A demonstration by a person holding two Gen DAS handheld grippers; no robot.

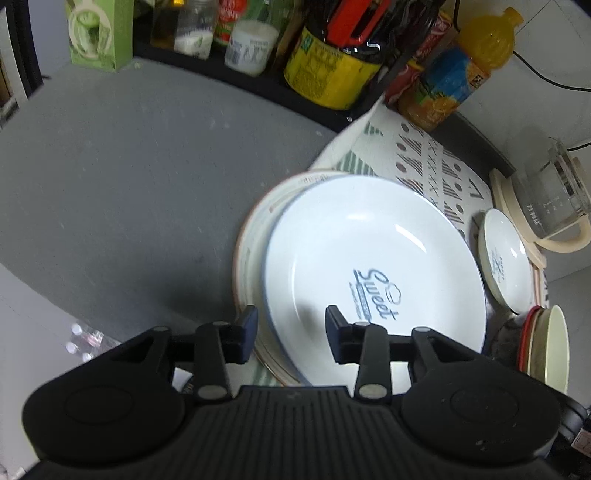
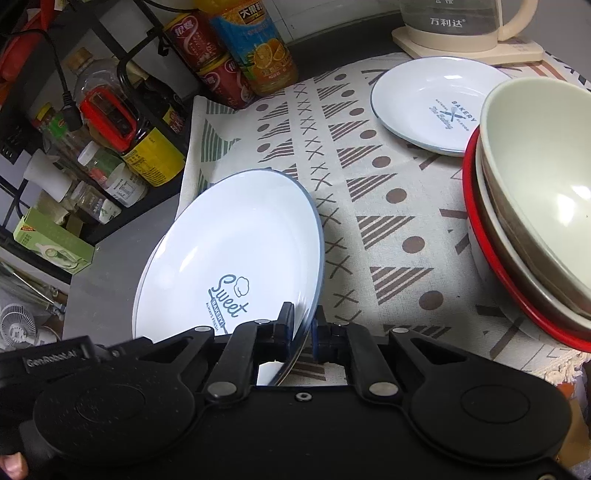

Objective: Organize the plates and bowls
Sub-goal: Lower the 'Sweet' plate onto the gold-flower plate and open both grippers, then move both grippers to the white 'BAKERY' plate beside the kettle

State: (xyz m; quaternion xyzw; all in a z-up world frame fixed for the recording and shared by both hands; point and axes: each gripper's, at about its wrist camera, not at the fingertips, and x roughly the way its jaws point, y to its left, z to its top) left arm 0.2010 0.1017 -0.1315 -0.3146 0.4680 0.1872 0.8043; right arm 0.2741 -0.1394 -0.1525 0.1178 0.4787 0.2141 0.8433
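A large white plate (image 1: 369,240) (image 2: 236,236) printed "Sweet" lies tilted over a brown-rimmed plate (image 1: 251,236) at the left edge of the patterned cloth (image 2: 369,206). My left gripper (image 1: 291,325) is open, its fingers standing either side of the two plates' near rims without pressing on them. My right gripper (image 2: 303,328) is shut on the white plate's near right rim. A small white "Bakery" plate (image 1: 506,258) (image 2: 424,96) lies farther right on the cloth. A stack of bowls (image 2: 535,184) (image 1: 550,347), cream on top and red-rimmed at the bottom, stands at the right.
A glass kettle (image 2: 458,22) (image 1: 554,199) on a cream base stands at the back right. A black rack of bottles and jars (image 1: 332,74) (image 2: 110,122) and a juice bottle (image 1: 461,74) (image 2: 258,48) line the back. Grey countertop (image 1: 129,166) stretches left of the plates.
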